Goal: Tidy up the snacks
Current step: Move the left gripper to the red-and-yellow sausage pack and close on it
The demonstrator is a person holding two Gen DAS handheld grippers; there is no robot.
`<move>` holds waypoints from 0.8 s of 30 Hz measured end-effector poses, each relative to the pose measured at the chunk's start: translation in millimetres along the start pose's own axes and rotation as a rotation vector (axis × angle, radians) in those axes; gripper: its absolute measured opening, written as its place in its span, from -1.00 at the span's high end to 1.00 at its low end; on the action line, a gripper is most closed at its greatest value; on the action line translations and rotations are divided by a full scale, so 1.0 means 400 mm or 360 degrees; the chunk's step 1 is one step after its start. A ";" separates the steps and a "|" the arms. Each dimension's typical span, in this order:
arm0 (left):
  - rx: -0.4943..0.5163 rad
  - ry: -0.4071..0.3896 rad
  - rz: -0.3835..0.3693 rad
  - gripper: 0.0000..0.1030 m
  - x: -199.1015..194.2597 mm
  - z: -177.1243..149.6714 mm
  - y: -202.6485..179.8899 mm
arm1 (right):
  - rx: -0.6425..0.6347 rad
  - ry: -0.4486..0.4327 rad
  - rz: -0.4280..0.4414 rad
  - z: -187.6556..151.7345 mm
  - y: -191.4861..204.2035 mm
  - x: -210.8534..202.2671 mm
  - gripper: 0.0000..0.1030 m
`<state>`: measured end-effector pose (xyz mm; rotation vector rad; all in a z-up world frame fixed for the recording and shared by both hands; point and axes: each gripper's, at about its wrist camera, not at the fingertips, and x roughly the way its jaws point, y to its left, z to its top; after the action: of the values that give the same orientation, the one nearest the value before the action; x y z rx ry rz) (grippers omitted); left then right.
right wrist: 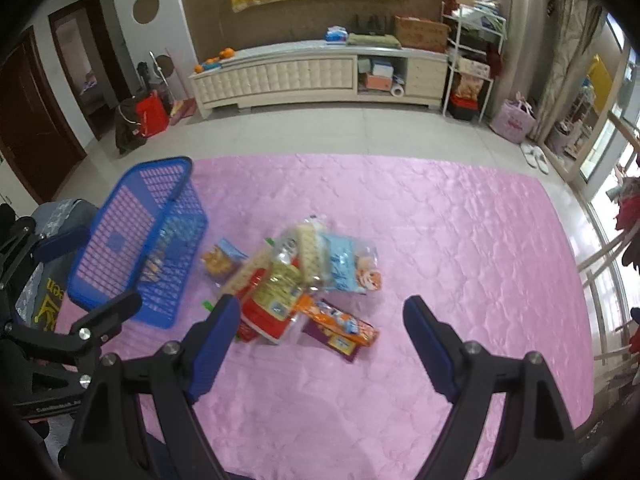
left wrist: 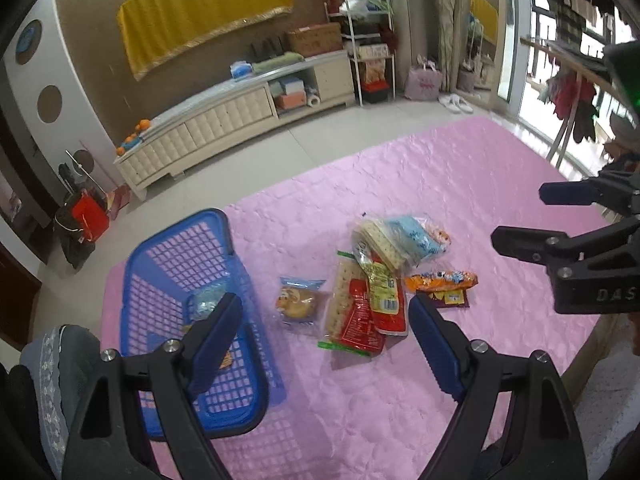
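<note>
Left wrist view: left gripper (left wrist: 324, 320) spread wide, empty, snacks (left wrist: 372, 284) just ahead btwn fingers, basket (left wrist: 160, 256) at left; right gripper (right wrist: 316, 328) spread too, empty.

A pink quilted cloth (left wrist: 460, 184) is spread over the table; a blue mesh basket (left wrist: 160, 264) is set at its left, with a wrapped snack (left wrist: 206, 304) seen inside; a clear-wrapped bun (left wrist: 298, 300) lies just right of the basket; beside it a heap of snack packets (left wrist: 384, 276) is piled, an orange packet (left wrist: 442, 280) at its right edge; the left gripper (left wrist: 326, 334) is held wide apart above them, nothing between its pads; the right gripper (left wrist: 520, 216) is seen at the right edge, spread too.
</note>
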<state>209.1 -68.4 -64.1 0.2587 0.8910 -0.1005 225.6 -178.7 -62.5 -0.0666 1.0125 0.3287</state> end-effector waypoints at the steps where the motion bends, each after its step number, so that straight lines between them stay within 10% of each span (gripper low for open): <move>1: 0.0003 0.0018 0.0007 -0.62 0.016 0.004 -0.007 | 0.0007 0.0010 -0.0002 -0.006 -0.010 0.009 -0.68; 24: 0.0126 0.0296 -0.0006 -0.48 0.354 0.005 -0.131 | 0.0091 0.0157 0.0031 -0.060 -0.150 0.220 -0.68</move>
<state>288.9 -116.5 -182.7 0.3446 1.0736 -0.1168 266.6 -219.6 -155.3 -0.0212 1.1205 0.3164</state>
